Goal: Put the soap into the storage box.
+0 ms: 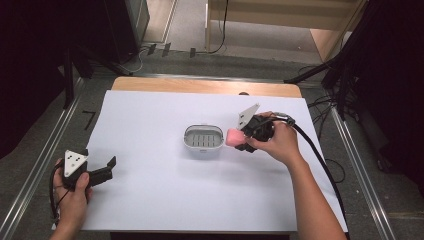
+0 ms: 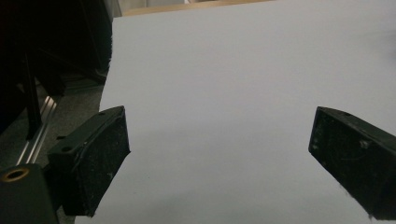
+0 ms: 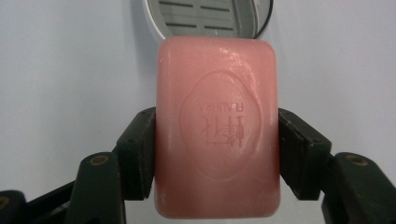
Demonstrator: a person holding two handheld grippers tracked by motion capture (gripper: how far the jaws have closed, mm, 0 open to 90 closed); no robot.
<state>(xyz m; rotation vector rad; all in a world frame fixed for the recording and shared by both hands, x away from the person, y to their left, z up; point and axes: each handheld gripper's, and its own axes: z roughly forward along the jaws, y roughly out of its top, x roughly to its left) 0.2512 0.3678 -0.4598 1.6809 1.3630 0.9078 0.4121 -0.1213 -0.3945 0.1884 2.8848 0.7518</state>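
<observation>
Soap bar (image 3: 217,140), pink and rectangular with rounded corners, was clamped between the jaws of the right gripper (image 3: 217,154), one black pad pressed flat on each long side. Its upper face was glossy and smooth, with an oval embossed seal and raised lettering in the middle. The bar reached well beyond the pad tips, its far end lying just short of the rim of the soap dish (image 3: 208,18). That dish was white, with a grey slotted insert; in the high view it sat as a rounded rectangle (image 1: 202,141) just beyond the soap's free end (image 1: 233,137), not touching it as far as could be told. The right hand (image 1: 280,145) gripped the tool body from behind, a black cable trailing off it.

Left gripper (image 2: 219,158) stood with its jaws spread wide and nothing between them, only plain matt white sheet (image 2: 233,84) ahead. Its pads were black, scuffed and dusty. In the high view it sat in the left hand (image 1: 75,192), well apart from dish and soap.
</observation>
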